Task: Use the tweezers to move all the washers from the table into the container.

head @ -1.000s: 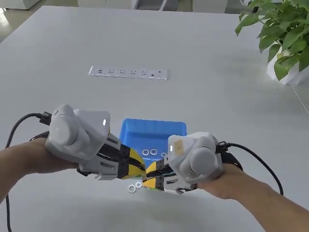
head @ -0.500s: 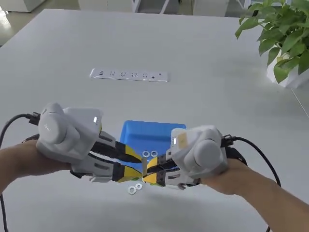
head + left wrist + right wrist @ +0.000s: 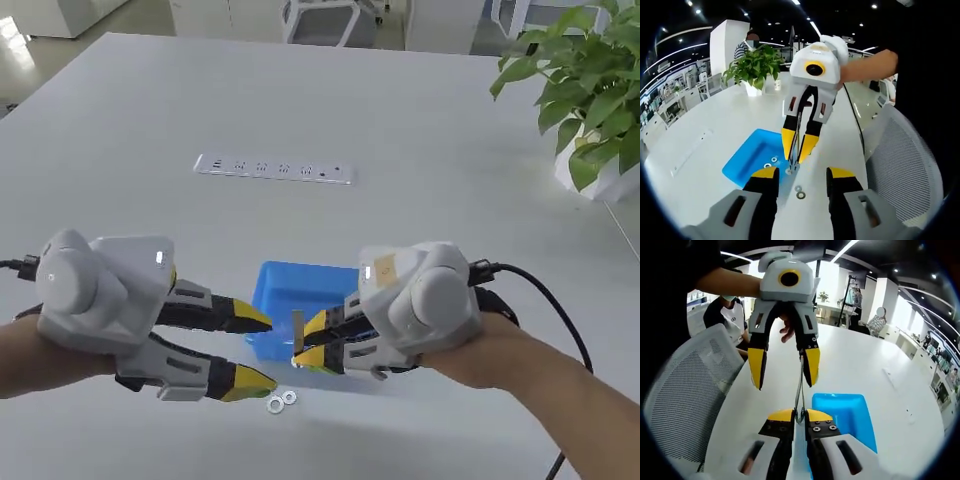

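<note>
My right gripper [image 3: 303, 348] is shut on the metal tweezers [image 3: 297, 325], which stick out over the near edge of the blue container [image 3: 285, 290]. My left gripper [image 3: 258, 350] stands open to the left of the tweezers, apart from them. Two washers [image 3: 282, 401] lie on the table just in front of the container. In the left gripper view the tweezers [image 3: 797, 142] point down beside the container [image 3: 747, 157], which holds two washers [image 3: 771, 162]; two more washers [image 3: 800, 192] lie on the table near my left gripper [image 3: 802, 175]. In the right gripper view my right gripper [image 3: 800, 416] pinches the tweezers [image 3: 800, 390].
A white power strip [image 3: 273, 169] lies farther back on the grey table [image 3: 420, 170]. A potted plant [image 3: 590, 90] stands at the far right edge. A mesh chair [image 3: 900, 155] is close behind the near table edge.
My left gripper has opened and drawn back to the left, away from the tweezers. The right gripper keeps hold of the tweezers. The head camera has tilted a little.
</note>
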Tool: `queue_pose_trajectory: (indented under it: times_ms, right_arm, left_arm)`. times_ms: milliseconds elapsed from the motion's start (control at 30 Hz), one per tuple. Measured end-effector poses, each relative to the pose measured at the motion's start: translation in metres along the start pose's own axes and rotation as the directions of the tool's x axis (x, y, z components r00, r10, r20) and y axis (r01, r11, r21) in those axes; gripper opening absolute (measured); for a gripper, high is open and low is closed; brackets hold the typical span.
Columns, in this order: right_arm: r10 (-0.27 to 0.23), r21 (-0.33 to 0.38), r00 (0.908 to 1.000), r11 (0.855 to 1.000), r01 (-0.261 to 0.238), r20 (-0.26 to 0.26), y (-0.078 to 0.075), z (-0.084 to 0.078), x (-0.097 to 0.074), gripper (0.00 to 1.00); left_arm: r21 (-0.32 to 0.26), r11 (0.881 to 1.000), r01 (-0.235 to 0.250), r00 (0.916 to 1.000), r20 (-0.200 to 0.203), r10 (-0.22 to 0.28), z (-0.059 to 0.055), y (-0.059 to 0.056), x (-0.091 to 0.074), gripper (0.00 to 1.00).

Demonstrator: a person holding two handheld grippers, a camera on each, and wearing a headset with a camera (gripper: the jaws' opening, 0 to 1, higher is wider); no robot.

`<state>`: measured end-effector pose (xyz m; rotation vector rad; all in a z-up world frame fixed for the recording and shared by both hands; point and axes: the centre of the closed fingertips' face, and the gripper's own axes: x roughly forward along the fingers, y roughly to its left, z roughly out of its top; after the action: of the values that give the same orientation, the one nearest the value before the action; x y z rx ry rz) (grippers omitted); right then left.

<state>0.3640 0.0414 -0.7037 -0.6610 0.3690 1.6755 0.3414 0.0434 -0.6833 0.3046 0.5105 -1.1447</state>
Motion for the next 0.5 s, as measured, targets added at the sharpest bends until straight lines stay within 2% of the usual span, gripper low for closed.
queue_pose_trajectory:
  times_ms: [200,500]
  right_arm:
    - [-0.013,-0.017,0.9999,1.0,0.013,0.007,-0.014,0.006,-0.002,0.09]
    - [-0.026,-0.028,0.9995,0.999,0.026,0.02,-0.031,0.002,0.003,0.09]
  left_arm:
    - [-0.037,0.999,-0.032,0.9988,0.037,0.033,0.002,0.001,-0.01,0.48]
    - [-0.072,0.995,-0.072,0.9963,0.042,0.075,-0.006,0.001,-0.021,0.61]
